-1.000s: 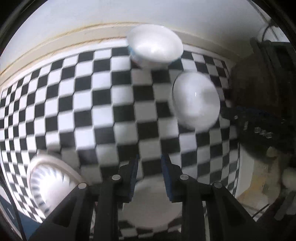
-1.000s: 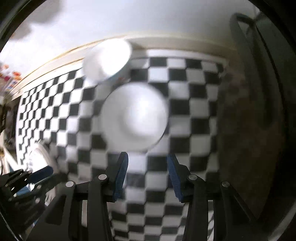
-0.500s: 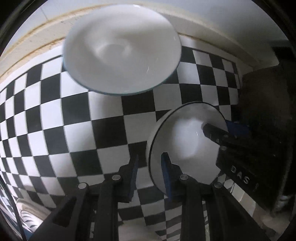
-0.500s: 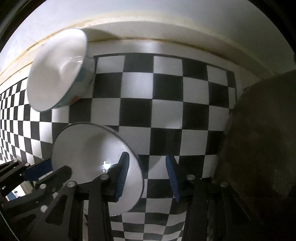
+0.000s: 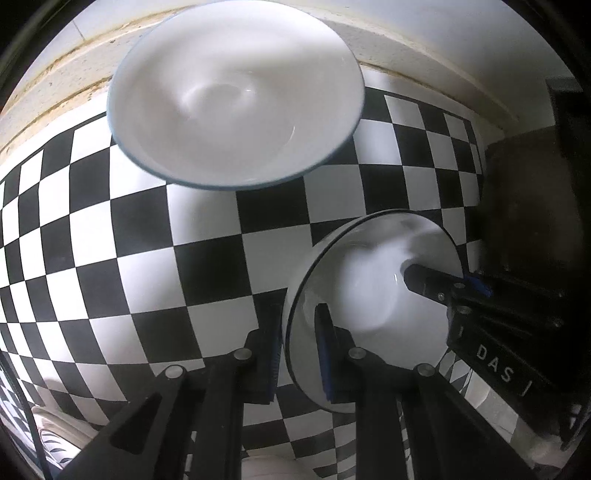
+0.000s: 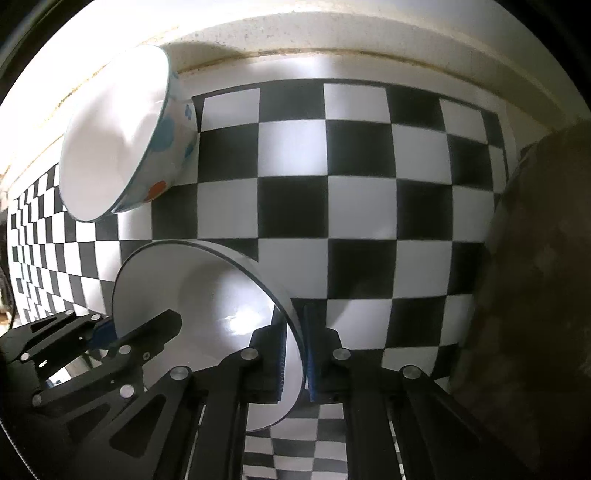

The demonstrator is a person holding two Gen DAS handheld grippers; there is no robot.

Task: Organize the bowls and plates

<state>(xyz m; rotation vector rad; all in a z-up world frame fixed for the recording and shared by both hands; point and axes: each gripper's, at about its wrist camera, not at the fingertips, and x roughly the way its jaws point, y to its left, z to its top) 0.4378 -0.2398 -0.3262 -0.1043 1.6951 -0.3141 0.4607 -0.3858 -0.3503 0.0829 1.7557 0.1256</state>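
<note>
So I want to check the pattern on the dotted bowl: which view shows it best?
The right wrist view: the dotted bowl shows its outer wall there, with blue dots and an orange one. The left wrist view looks into that bowl from above, so only its white inside and thin blue rim show.

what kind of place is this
Probably a home kitchen or dining spot: two white bowls, a dotted bowl and a dark-rimmed bowl, sit on a black-and-white checked tablecloth against a pale wall.

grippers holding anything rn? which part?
Both hold the same black-rimmed white bowl by its rim, on opposite sides: left gripper and right gripper each have one of their fingers inside and one outside the wall.
</note>
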